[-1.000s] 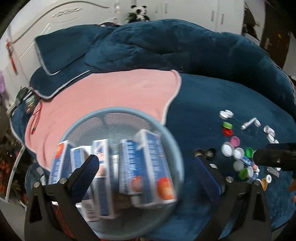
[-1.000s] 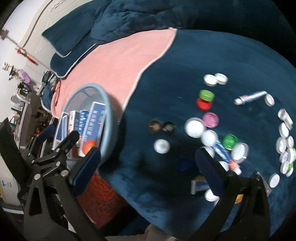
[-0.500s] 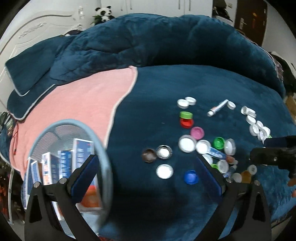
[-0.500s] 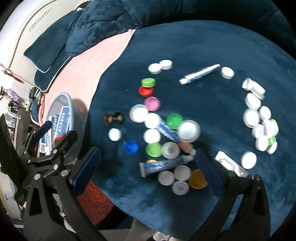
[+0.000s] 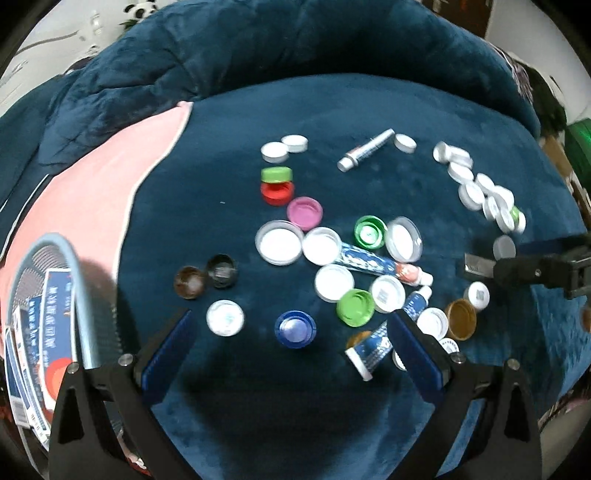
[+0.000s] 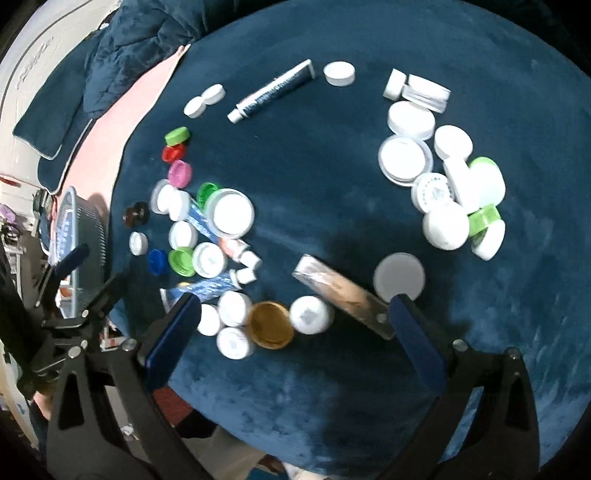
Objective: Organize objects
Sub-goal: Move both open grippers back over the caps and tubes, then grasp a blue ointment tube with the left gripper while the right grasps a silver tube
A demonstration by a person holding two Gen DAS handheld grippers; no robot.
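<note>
a dark blue plush blanket (image 5: 369,110) covers the bed, with a pink sheet (image 5: 92,192) exposed at its left edge and white cabinet doors and a panda toy (image 5: 142,9) behind. scattered bottle caps (image 5: 314,243) and small tubes of ointment (image 5: 380,264) lie across the middle of the blanket; a separate run of white caps (image 6: 439,166) sits toward its right edge, and one tube (image 5: 365,149) lies alone near the far side. at the left edge a pale blue mesh basket (image 5: 79,295) holds blue-and-white boxes (image 5: 48,332) printed with characters too blurred to read. the left gripper (image 5: 291,321) hangs released above a blue cap (image 5: 294,328), grasping nothing. the right gripper (image 6: 293,306) is likewise spread wide over a gold cap (image 6: 271,325) and a flat silver tube (image 6: 343,295) near the blanket's near edge.
</note>
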